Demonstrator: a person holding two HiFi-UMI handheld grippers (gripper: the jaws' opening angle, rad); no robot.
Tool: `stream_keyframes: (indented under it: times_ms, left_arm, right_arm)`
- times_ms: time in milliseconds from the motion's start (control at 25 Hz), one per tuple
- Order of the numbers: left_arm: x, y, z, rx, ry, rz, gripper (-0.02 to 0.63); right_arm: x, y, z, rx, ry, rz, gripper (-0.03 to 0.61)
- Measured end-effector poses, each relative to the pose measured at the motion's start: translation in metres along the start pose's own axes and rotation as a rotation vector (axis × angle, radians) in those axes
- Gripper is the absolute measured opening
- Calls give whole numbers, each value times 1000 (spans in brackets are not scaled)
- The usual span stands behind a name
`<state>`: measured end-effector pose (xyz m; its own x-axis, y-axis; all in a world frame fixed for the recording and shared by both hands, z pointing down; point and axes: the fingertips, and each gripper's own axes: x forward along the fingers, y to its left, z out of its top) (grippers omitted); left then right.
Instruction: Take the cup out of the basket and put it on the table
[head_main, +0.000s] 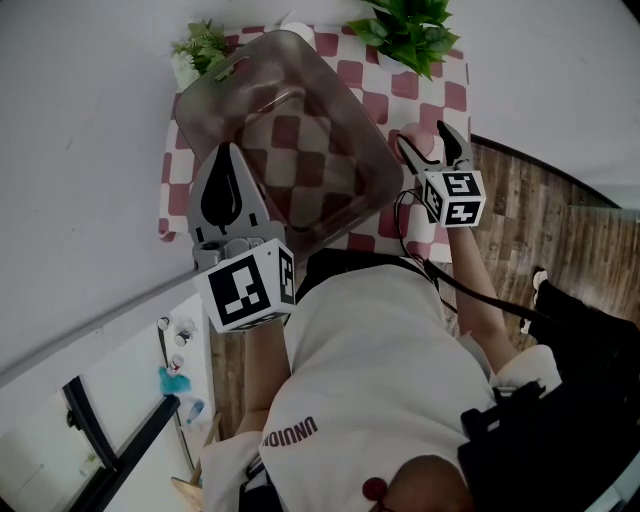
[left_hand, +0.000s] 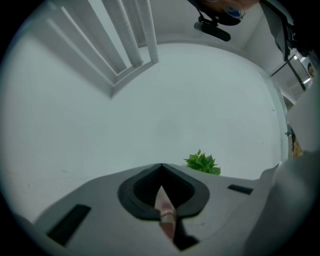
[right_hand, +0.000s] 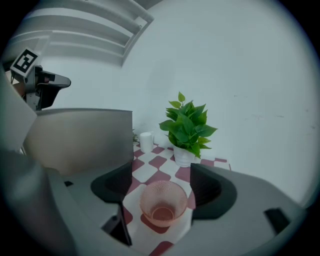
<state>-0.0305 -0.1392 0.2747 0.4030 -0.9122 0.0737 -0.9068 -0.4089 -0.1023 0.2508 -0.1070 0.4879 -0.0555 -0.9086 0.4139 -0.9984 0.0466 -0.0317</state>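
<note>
Cup (right_hand: 163, 202), pink and see-through, is seen upright on checked cloth (head_main: 445, 95) of table, outside basket (head_main: 345, 120) and near its R wall. R gripper (head_main: 425, 140) is set round cup w/ jaws spread: in right gripper view 1 jaw stands each side of cup w/ cloth showing in both gaps, so no contact is noted. L gripper (left_hand: 161, 172) is found w/ jaws pressed together to a point. Only a thin pinkish sliver is seen in the slit between them, and what it is can't be told. In head view L gripper lies over near-L rim of basket, which looks tipped; whether rim is pinched is not confirmed from any view. Basket is grey and translucent, w/ cloth pattern seen through its floor. 2 potted plants are noted at far edge, large plant (right_hand: 187, 127) at R and small plant (left_hand: 202, 163) at L, w/ a white cylinder (right_hand: 146, 141) between. Assessment: removal from basket is judged done, and placement is judged done or all but done, as cup appears borne by cloth, not by jaws. Left to do, as judged: R gripper to be drawn back clear w/o knocking cup, and basket to be settled flat if it is in fact held up.
</note>
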Motion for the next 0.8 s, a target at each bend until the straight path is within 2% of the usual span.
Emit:
stream_keyframes:
  times_ms: [40, 80, 120, 240, 360, 560, 800]
  left_arm:
    - [-1, 0, 0, -1, -3, -1, 11]
    - [-2, 1, 1, -2, -5, -2, 11]
    - [-3, 1, 2, -2, -8, -3, 11]
    - [-6, 2, 4, -4, -17, -5, 11]
    - [-9, 2, 5, -5, -23, -8, 11]
    - [-11, 3, 6, -12, -31, -7, 11]
    - [-13, 5, 7, -21, -35, 1, 11]
  right_arm:
    - [-3, -1, 7, -3, -19, -10, 374]
    - [-7, -3, 14, -6, -40, -25, 329]
    - [-11, -5, 22, -10, -63, -42, 254]
    - [-22, -9, 44, -22, -122, -80, 190]
    - [-34, -12, 66, -41, -183, -120, 66]
    - [-50, -6, 105, -65, -279, -135, 24]
    - [-65, 3, 138, -94, -364, -132, 17]
